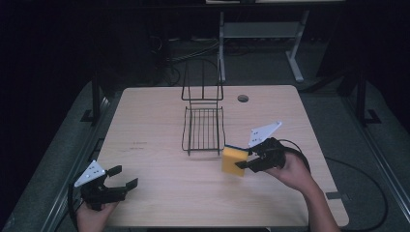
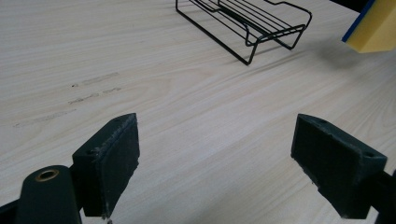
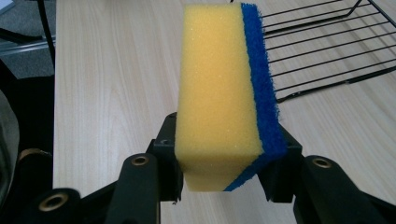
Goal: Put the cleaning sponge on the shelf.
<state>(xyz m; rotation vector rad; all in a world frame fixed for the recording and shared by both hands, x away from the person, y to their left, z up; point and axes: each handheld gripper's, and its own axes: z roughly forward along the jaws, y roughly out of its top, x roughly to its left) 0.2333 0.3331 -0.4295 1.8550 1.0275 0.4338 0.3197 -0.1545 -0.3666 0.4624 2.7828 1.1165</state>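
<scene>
Just beside the black wire rack [image 1: 203, 129], the right gripper [image 1: 245, 161] clamps a yellow foam sponge with a blue scouring face [image 1: 233, 161]; the left gripper [image 1: 124, 178] gapes empty over the pale wooden table [image 1: 159, 188].

Yellow foam sponge [image 3: 217, 93]: porous, matt, with coarse blue fibrous scouring layer. Pale wood-grain laminate table [image 1: 159, 193]: smooth, faint sheen. Black wire rack [image 1: 203, 129]: thin coated metal rods. Gripper pads [image 2: 114, 158]: matt black, rough-edged.

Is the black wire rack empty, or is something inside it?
Empty: the wire rack shows bare bars; the sponge is outside, in the right gripper.
</scene>
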